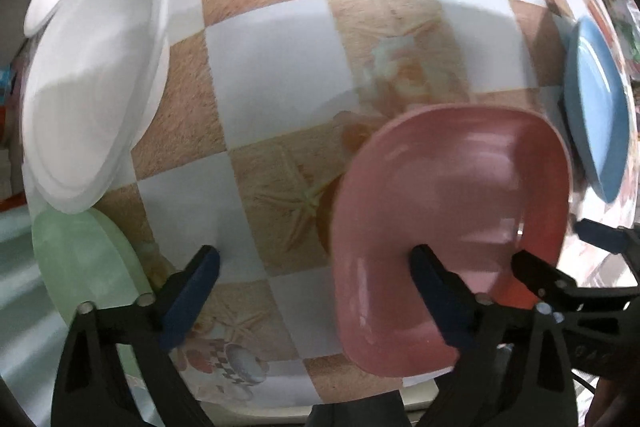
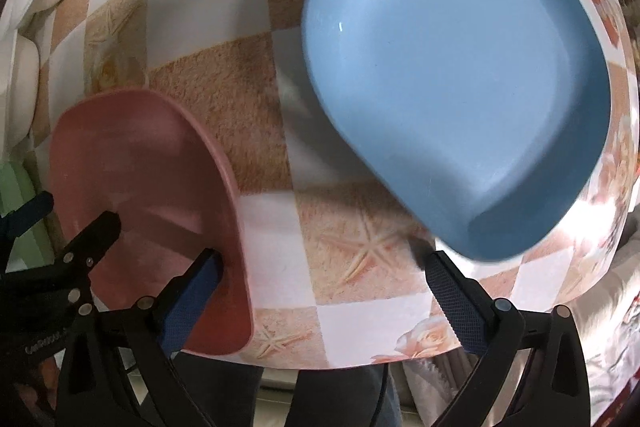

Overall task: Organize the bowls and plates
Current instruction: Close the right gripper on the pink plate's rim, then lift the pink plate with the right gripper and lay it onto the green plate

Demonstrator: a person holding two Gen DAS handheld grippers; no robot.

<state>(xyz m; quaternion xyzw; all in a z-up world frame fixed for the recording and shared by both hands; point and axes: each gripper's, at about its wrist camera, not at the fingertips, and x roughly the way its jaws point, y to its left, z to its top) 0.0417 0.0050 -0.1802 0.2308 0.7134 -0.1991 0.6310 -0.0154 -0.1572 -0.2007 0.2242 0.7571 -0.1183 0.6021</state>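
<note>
Pink dish (image 1: 452, 227): rounded-square, glossy, shallow, upright on the checked surface (image 1: 272, 67) near its front edge. Blue dish (image 2: 460, 79): same shape, glossy, empty, to the pink one's right, apart from it. White plates (image 1: 92, 99): several, round, overlapping one another at the far left. Green plate (image 1: 84, 263): pale, round, at the near left, its far edge tucked beneath the nearest white plate.

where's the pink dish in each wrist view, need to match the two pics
Left wrist: the pink dish fills the lower right, one finger of the left gripper over its near rim.
Right wrist: the pink dish lies lower left, behind one finger of the right gripper.
Shared landmark: the blue dish, at the far right edge in the left view, upper right in the right view.
</note>
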